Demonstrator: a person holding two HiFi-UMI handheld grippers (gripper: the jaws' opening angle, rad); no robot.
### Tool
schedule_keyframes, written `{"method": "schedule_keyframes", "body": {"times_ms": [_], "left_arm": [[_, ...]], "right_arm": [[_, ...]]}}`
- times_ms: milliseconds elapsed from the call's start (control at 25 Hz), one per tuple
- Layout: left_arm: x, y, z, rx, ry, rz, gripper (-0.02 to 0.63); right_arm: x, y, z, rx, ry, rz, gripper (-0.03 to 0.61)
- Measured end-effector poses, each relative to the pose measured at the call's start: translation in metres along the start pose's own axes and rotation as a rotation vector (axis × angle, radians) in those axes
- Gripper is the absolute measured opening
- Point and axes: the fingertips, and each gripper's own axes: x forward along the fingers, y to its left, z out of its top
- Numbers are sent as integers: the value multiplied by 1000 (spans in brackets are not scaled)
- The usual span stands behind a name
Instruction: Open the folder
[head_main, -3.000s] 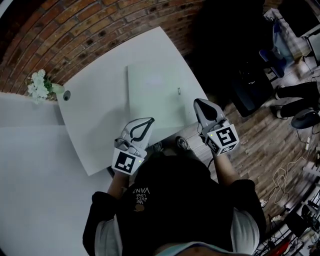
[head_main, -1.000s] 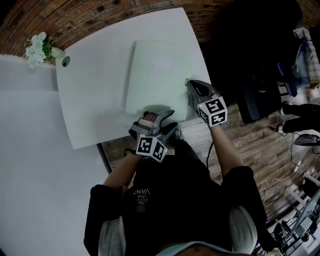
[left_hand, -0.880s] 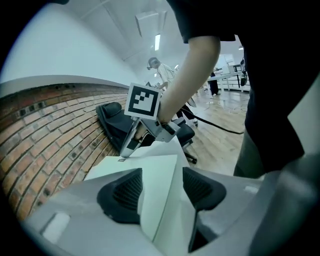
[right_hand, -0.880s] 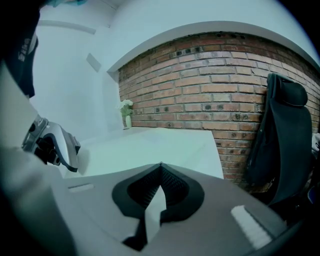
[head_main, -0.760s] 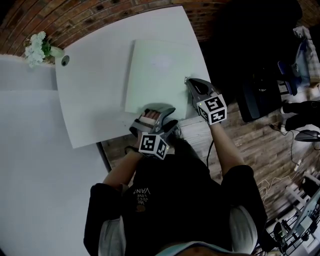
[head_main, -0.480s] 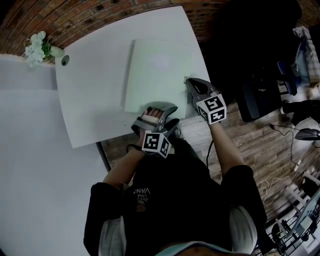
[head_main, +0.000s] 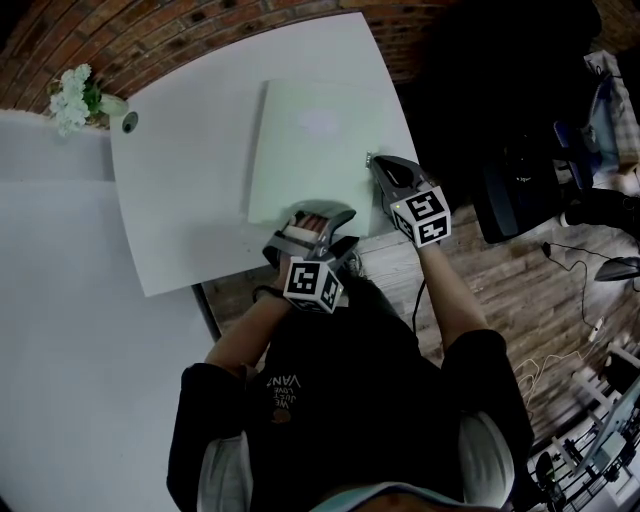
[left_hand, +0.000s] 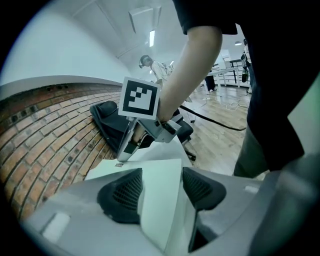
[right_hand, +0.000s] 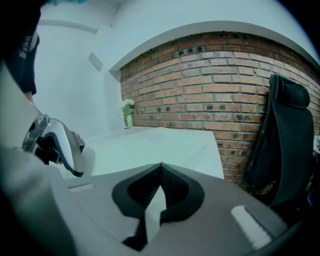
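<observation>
A pale green folder (head_main: 315, 150) lies flat and closed on the white table (head_main: 180, 200). My left gripper (head_main: 318, 210) is at the folder's near edge, open, and the folder's edge (left_hand: 160, 185) passes between its two black pads without being pinched. My right gripper (head_main: 369, 160) is at the folder's right edge by a small clasp. In the right gripper view its jaws (right_hand: 161, 167) meet at the tips, shut on a thin pale strip of the folder's edge. The right gripper's tip (left_hand: 122, 155) also shows in the left gripper view, resting on the folder.
A small vase of white flowers (head_main: 72, 100) and a little round object (head_main: 131, 122) stand at the table's far left corner. A brick wall runs behind the table. A black office chair (right_hand: 280, 140) stands to the right, over a wooden floor.
My left gripper has crept forward over the folder's near edge, so the edge now sits between its jaws. The right gripper has stayed at the folder's right edge.
</observation>
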Motion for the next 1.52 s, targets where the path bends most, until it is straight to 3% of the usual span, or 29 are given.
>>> {"method": "schedule_keyframes", "body": {"times_ms": [240,560,1120,1520], "left_arm": [[-5,3,1,-4,-19,4,244],[-17,19,15,-66,-86,56,238],[-35,24,25,-72,-123,69,141],[-58,35,32,-75,-158,145,116]], "right_arm": [[1,0,0,-8,8,-3,-2],[0,0,-1,-11,8,-6,-2],[1,0,-1,-8,10,-12,-2],[2,0,0,-15,29,-20,-2]]}}
